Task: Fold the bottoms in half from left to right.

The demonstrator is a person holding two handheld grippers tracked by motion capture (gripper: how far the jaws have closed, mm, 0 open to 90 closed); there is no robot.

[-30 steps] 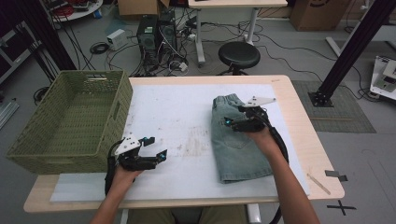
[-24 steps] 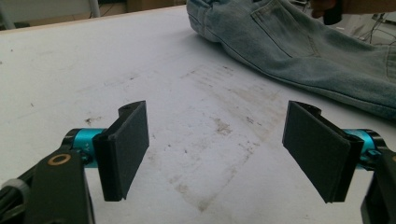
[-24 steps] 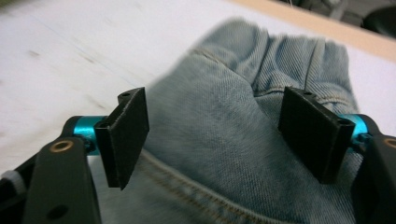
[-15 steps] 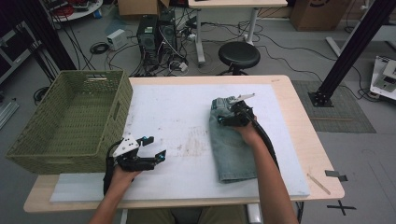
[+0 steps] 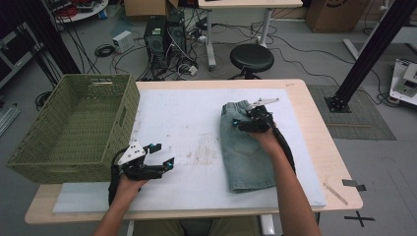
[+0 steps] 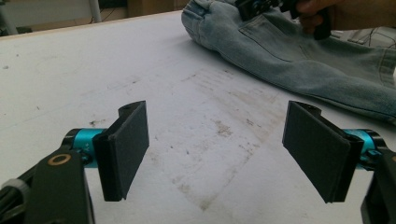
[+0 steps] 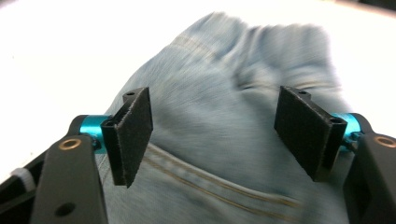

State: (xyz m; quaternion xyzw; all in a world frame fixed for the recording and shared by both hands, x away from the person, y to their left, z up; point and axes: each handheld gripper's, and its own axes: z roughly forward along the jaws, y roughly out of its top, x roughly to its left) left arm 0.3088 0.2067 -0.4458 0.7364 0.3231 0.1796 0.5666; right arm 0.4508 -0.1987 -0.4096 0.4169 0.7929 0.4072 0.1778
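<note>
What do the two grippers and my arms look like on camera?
Both grippers, left gripper and right gripper, are black with flat black fingers on turquoise mounts, brass-coloured screws, and a grey three-cornered plate on top. Black cables trail back. Forearms bare, no sleeves.

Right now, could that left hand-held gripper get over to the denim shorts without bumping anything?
Probably yes. The left hand-held gripper is open over the white mat, with only bare mat between it and the denim shorts; the green basket sits on its other side.
</note>
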